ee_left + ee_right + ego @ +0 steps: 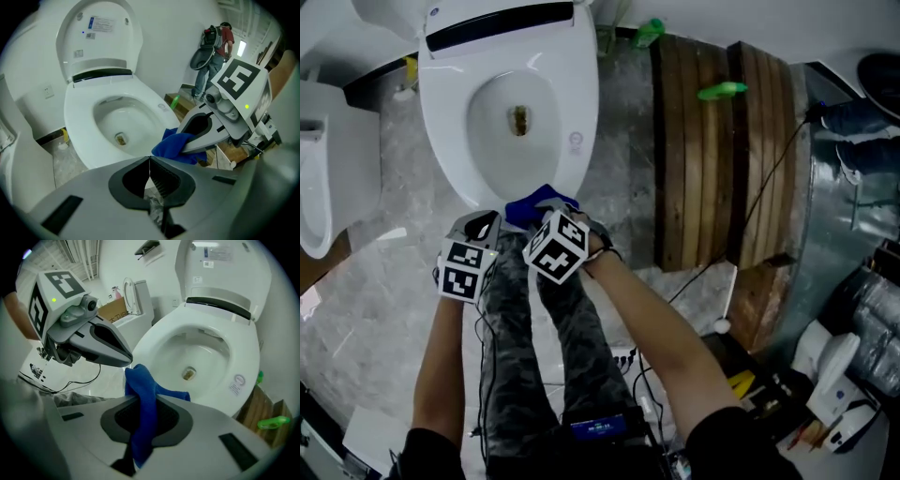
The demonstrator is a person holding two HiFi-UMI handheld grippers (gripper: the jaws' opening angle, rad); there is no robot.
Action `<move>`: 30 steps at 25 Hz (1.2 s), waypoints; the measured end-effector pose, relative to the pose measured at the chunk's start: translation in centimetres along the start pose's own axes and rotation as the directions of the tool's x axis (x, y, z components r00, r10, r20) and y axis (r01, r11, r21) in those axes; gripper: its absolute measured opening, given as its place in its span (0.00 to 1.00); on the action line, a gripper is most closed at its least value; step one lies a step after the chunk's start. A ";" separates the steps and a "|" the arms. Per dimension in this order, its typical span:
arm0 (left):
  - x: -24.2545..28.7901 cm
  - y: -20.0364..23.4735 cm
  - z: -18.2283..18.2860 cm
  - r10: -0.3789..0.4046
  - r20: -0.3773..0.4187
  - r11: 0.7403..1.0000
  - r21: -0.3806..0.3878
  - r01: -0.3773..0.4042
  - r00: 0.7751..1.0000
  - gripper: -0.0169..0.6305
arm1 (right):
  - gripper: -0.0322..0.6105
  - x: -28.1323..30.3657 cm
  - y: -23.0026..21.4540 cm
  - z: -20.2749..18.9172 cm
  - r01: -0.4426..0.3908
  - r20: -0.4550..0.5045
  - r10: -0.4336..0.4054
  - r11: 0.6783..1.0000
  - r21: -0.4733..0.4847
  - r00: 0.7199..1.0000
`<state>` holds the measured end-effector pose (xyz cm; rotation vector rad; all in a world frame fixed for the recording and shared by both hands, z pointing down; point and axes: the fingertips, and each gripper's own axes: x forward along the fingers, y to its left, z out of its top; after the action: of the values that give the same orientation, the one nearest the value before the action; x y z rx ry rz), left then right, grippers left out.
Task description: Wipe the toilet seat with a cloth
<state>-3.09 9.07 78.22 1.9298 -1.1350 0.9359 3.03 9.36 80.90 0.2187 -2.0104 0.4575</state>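
A white toilet stands with its lid up; its seat (572, 89) (77, 126) (243, 359) rings the bowl. My right gripper (546, 204) (140, 401) is shut on a blue cloth (530, 206) (176, 146) (143, 394), which hangs just over the seat's front rim. Beside it on the left, my left gripper (483, 225) (150, 171) is shut with nothing between its jaws, a little short of the front rim. Both grippers point steeply down at the toilet's front.
A second white toilet (323, 178) (133, 296) stands to the left. Wooden planks (722, 150) lie to the right, with green objects (722, 91) on them. Cables and gear (769, 375) clutter the lower right floor. A person (216, 47) stands far off. My legs (553, 347) are below.
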 end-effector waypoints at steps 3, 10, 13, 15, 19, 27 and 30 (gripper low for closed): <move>0.6 -1.1 0.9 -0.022 -0.009 0.999 0.028 0.022 1.000 0.05 | 0.13 -0.7 -1.4 -0.8 0.009 0.000 -0.009 0.999 0.036 1.000; 1.6 -1.8 3.3 -0.051 -0.019 0.995 0.083 0.052 0.999 0.05 | 0.13 -2.0 -5.3 -1.4 0.053 0.013 -0.054 0.992 0.118 0.998; 2.3 -1.7 4.3 -0.062 -0.021 0.993 0.095 0.064 0.998 0.05 | 0.13 -2.3 -7.3 -1.4 0.074 0.012 -0.076 0.987 0.141 0.997; 2.7 -1.8 4.9 -0.073 -0.023 0.992 0.104 0.075 0.997 0.05 | 0.13 -2.6 -8.3 -1.3 0.081 0.013 -0.084 0.985 0.154 0.996; 3.7 -1.6 6.2 -0.094 -0.023 0.989 0.116 0.096 0.995 0.05 | 0.13 -2.9 -10.5 -0.5 0.096 0.021 -0.102 0.976 0.197 0.995; 5.5 -0.9 9.7 -0.133 -0.030 0.978 0.157 0.136 0.991 0.05 | 0.13 -3.2 -14.8 1.5 0.115 0.037 -0.128 0.960 0.254 0.991; 6.2 -0.5 11.2 -0.148 -0.028 0.974 0.172 0.151 0.989 0.05 | 0.13 -3.5 -16.9 2.5 0.130 0.046 -0.147 0.954 0.271 0.988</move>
<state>2.21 -2.62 77.83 2.1117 -0.9103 0.9921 8.43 -7.25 80.59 0.5449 -1.9777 0.6384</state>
